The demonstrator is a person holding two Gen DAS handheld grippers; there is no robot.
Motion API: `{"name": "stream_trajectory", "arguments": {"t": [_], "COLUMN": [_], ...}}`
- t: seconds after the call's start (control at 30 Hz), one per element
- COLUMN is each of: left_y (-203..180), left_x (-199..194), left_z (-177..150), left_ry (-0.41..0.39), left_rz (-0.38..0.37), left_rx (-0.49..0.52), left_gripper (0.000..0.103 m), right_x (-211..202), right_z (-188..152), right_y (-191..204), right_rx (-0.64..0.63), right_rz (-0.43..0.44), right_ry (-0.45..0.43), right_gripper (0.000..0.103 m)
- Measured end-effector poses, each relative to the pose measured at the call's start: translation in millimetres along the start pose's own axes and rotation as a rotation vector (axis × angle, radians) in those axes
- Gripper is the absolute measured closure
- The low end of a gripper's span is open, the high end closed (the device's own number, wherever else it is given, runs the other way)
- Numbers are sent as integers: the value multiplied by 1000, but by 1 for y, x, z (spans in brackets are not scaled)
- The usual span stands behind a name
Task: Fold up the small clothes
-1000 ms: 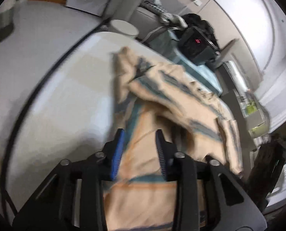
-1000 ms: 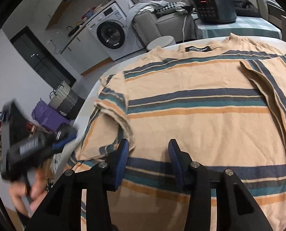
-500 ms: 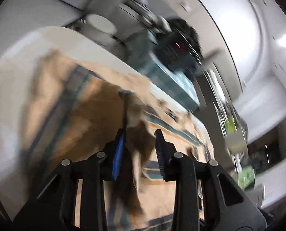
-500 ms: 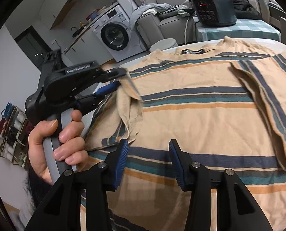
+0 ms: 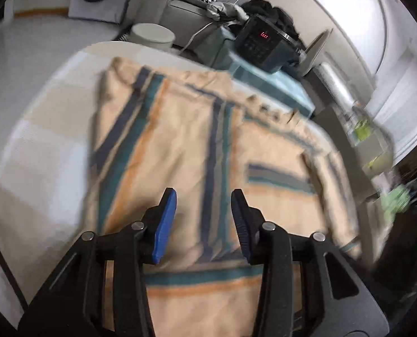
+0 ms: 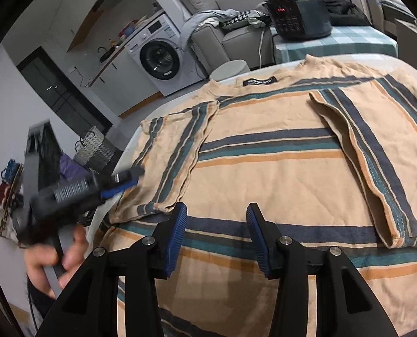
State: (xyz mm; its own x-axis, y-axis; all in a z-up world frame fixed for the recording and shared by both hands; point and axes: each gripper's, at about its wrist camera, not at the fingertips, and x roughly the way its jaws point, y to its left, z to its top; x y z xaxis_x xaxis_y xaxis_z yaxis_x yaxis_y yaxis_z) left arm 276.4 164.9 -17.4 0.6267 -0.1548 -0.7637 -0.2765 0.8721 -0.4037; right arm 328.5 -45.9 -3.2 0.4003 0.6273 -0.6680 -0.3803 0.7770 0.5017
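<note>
Sleeves are both lying folded in over the striped shirt (image 6: 278, 168) spread on the table (image 5: 40, 151), while the left gripper (image 5: 203, 219) and right gripper (image 6: 216, 236) are hovering spread and empty, leaving the body folds undone.

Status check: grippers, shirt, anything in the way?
Left gripper jaws just opened, empty; right gripper open, empty above the striped T-shirt. Both sleeves folded in, shirt flat on the table. Nothing in the way.

Striped shirt (image 6: 278, 174) hem beyond frame edge; left-wrist view motion-blurred
</note>
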Motion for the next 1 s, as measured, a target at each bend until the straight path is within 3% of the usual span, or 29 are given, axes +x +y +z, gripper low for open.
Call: {"name": "stream_trajectory", "arguments": {"t": [0.23,0.4,0.53,0.67,0.87,0.93,1.0], "left_y": [-11,-18,-5,4,-10,-21,-33], "left_x": [6,0,-31,-72,-111,-120,-128], "left_z": [-30,-38,-49,-71,-110,-121,-133], "left_ry": [25,53,32,-12,-40,-40,-39], "left_rz": [41,77,26,54,55,32,11], "left_rx": [119,153,92,102,171,187,209], "left_gripper": [66,66,66,66,54,45,35], "right_x": [-17,-56,-88,-135,-208,-231,-252], "right_z": [-3,-12,-23,-46,-93,-112,-129], "right_y": [-7,-36,-63,-85,-113,-119,-122], "right_rx": [-11,9,37,50,90,93,84], "right_rz": [-46,-129,-193,-263,-366,-383,-399], "right_ry": [-15,-38,-48,-98,-164,-175,-184], "right_gripper": [58,58,58,58,58,56,45]}}
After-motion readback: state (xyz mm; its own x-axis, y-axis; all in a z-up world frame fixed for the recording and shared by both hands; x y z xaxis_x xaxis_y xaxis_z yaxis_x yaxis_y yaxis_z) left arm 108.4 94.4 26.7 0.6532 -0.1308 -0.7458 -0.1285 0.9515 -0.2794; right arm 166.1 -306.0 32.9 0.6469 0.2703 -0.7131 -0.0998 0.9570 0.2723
